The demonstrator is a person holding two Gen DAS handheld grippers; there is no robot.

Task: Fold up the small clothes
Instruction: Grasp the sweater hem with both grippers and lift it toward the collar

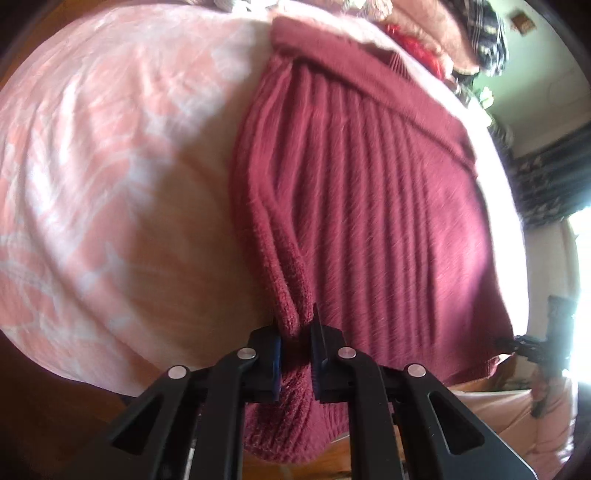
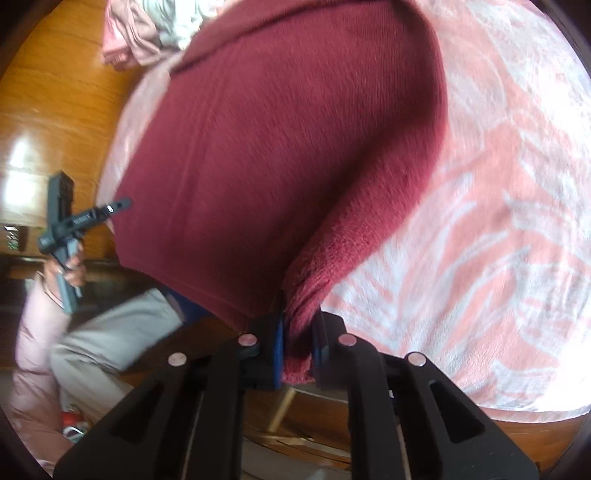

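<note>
— While the maroon knitted garment (image 1: 369,206) lies spread on the pink-and-white patterned bed cover (image 1: 110,184), where exactly do the two tools sit on it?

— Both are at its near hem. The left gripper (image 1: 295,354) has its jaws drawn in narrow on a bunched fold at one near corner of the garment, and the cloth stands up in a ridge running away from the pinch. The right gripper (image 2: 297,347) has its jaws drawn in the same way on the other near corner, with a gathered roll of knit squeezed between the blue pads (image 2: 279,350).

— So both are holding cloth?

— Yes, each is clamped on the garment, fabric plainly between the pads in both wrist views.

— And the rest of the garment?

— Beyond the pinched hem it rests flat on the bed cover, ribbed lines running lengthwise. Its far end has a folded-over band lying across it. The near hem hangs just past the edge of the bed cover.

— Anything else near the garment?

— Past its far end there is a heap of other clothes (image 1: 461,33), pink, red and a dark check. From the right wrist view, the other tool shows beside the garment's near edge, held in a hand (image 2: 72,273) with a pale pink sleeve (image 2: 33,332), over a wooden floor (image 2: 55,92).

— Is the picture sharp?

— No, both views are somewhat blurred.
</note>
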